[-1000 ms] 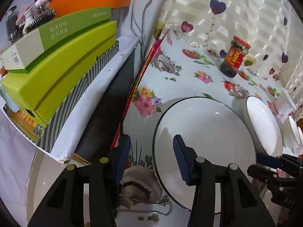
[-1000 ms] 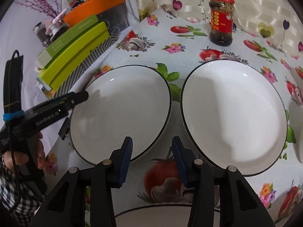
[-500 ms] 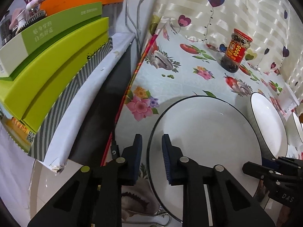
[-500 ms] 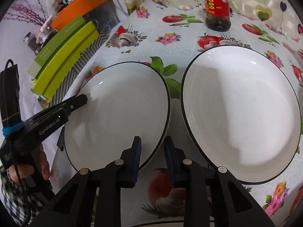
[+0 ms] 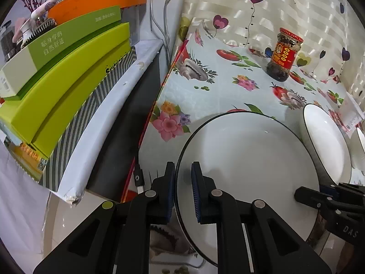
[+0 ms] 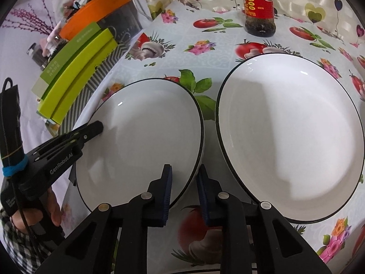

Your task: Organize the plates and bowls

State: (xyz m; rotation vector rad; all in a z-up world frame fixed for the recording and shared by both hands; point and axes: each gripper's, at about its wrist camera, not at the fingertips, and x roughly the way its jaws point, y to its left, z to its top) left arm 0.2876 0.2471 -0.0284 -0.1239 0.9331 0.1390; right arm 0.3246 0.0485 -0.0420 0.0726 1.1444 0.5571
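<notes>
— Both tongs have just been closing, and each now bites the same white, black-rimmed plate (image 6: pixel 146 137). Left gripper (image 5: pixel 183 194) has one blue pad outside the rim and one inside the bowl of the plate, clamped at its left edge. Right gripper (image 6: pixel 183 194) pinches the near right edge the same way, one pad over the white face and one outside the rim.

— Where does that plate sit?

— On the flowered tablecloth (image 6: pixel 182 52), close to the table's left edge. A second plate (image 6: pixel 289 137) of the same kind lies just beside it on the right, apart by a narrow strip of cloth. In the left wrist view a further white dish (image 5: pixel 360 143) shows at the far right edge, too cropped to name.

— Any writing to read?

— The left tool's arm, seen from the right wrist camera, carries "GenRobot.AI" in pale letters. The right tool's body, seen from the left, shows "DAS". The jar (image 5: pixel 284 54) at the back has a red lid and a red label with yellow characters, too small to make out. The green box (image 5: pixel 57 45) on the side stack bears pale Chinese characters, blurred by the lens. Under it lie lime-green boxes (image 5: pixel 68 86), and the striped box (image 5: pixel 86 118) below shows black letters beginning "Su".

— And the person?

— A hand (image 6: pixel 38 210) with a checked sleeve grips the left tool's handle.
</notes>
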